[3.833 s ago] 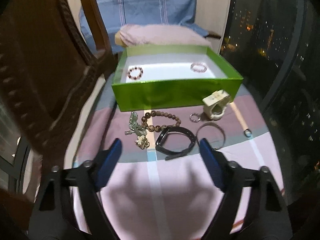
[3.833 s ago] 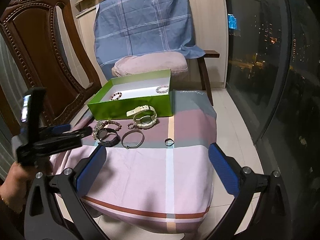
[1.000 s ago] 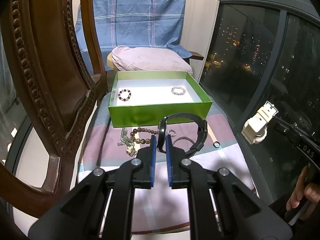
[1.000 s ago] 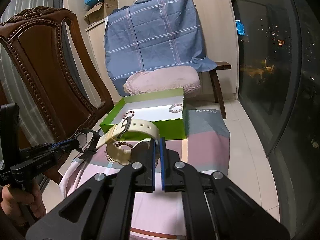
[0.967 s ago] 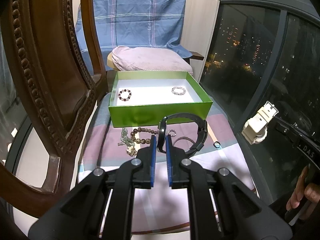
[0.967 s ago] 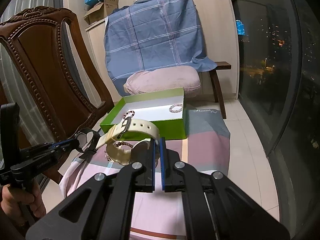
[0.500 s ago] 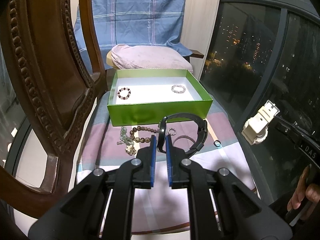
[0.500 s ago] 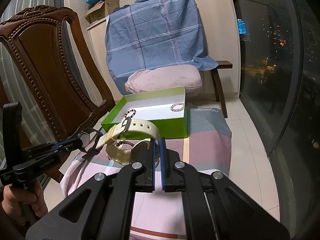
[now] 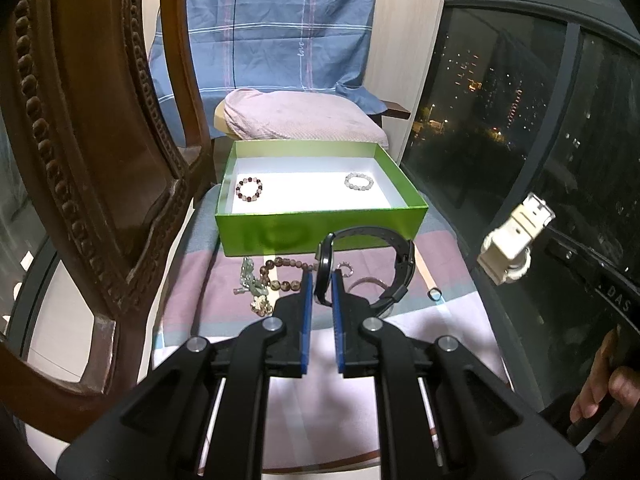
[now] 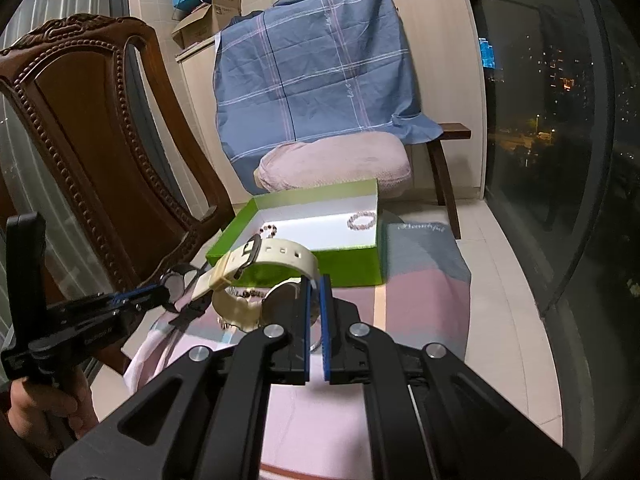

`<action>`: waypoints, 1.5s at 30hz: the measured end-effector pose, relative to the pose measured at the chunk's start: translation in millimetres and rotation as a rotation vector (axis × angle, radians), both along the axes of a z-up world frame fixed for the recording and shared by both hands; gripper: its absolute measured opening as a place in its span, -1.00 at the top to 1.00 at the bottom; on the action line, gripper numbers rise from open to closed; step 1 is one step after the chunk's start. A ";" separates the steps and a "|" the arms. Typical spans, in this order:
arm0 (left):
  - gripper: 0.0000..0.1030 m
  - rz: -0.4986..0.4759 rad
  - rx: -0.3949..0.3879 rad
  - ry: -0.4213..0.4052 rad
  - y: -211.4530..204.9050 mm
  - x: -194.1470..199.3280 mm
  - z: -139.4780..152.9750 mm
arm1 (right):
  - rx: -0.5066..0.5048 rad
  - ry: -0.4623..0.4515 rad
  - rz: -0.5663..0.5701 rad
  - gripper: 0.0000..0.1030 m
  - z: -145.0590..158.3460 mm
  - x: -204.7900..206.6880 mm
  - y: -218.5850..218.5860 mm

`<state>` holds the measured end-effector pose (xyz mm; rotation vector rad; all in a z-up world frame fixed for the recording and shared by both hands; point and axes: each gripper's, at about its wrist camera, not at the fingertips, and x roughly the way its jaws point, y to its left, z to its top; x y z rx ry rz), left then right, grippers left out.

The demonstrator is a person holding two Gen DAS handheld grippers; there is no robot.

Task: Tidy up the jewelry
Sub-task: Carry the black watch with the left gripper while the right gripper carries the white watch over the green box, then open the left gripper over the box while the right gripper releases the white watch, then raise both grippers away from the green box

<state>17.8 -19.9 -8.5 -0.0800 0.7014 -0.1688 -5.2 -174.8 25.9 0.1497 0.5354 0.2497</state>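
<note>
Left wrist view: left gripper [image 9: 320, 280] low centre, blue pads clamped on the case edge of a black watch [image 9: 394, 268], whose strap loops up and right of the fingers, clear of the cloth. Only this view shows the loose pieces on the striped tablecloth [image 9: 452, 320]: a brown bead bracelet [image 9: 285, 273], a green charm piece [image 9: 250, 280] left of it, a thin bangle [image 9: 366, 282] partly behind the strap, and a small dark ring [image 9: 434, 293] at right. The green box [image 9: 320, 230] sits mid-frame, open, with a dark-and-pale bead bracelet [image 9: 249, 189] at its left and a pale bead bracelet [image 9: 359, 181] at its right. The cream watch [image 9: 514, 246] hangs at right edge; a hand [image 9: 606, 384] on a handle shows lower right.

Right wrist view: right gripper [image 10: 315, 284] low centre, pads together on the cream watch, pinched at the strap by the case; the buckle end juts up-left, in front of the box. This view alone shows the left gripper from the side at lower left, pointing right and slightly up in frame, with the person's hand at lower left corner. Carved wooden chair [image 10: 100, 140] upper left; blue plaid cloth [image 10: 316, 64] and pink cushion [image 10: 336, 162] behind the box.
</note>
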 end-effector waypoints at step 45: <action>-0.92 0.156 -0.042 -0.296 38.3 -26.8 64.2 | 0.047 -0.297 -0.185 -0.93 42.0 -12.9 -35.5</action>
